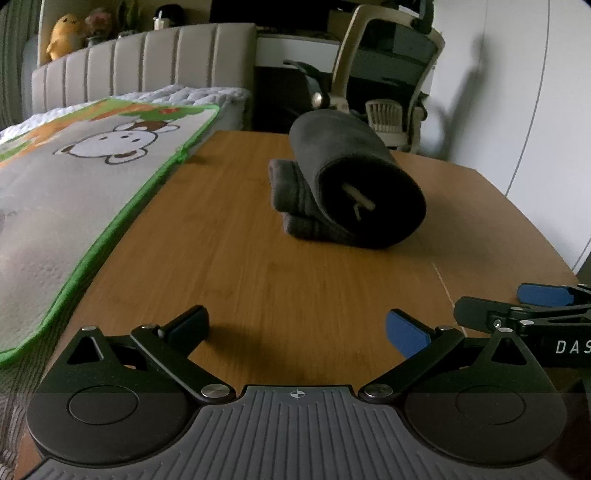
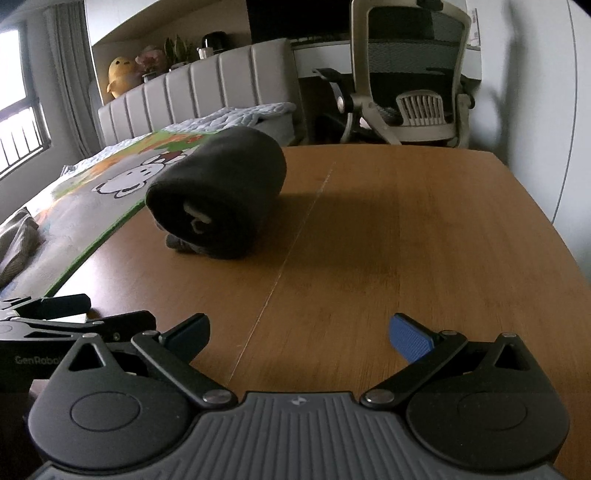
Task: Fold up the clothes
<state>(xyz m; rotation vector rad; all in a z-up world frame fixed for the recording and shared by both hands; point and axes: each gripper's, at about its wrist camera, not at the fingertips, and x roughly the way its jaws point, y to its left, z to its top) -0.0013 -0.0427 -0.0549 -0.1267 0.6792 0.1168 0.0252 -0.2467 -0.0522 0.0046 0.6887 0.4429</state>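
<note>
A dark grey garment (image 1: 351,184) lies rolled and folded on the wooden table (image 1: 240,266), with a pale drawstring showing in its rolled end. The same garment (image 2: 218,199) sits left of centre in the right wrist view. My left gripper (image 1: 297,332) hovers low over the near part of the table, open, with nothing between its fingers, well short of the garment. My right gripper (image 2: 299,334) is also open and holds nothing, beside the left one. Its fingers (image 1: 543,295) show at the right edge of the left wrist view.
A bed with a cartoon-print mat (image 1: 74,192) edged in green borders the table's left side. An office chair (image 2: 406,74) stands behind the table's far edge. A white wall (image 2: 535,92) is on the right. The padded headboard (image 1: 140,62) has a yellow plush toy (image 1: 62,35) above it.
</note>
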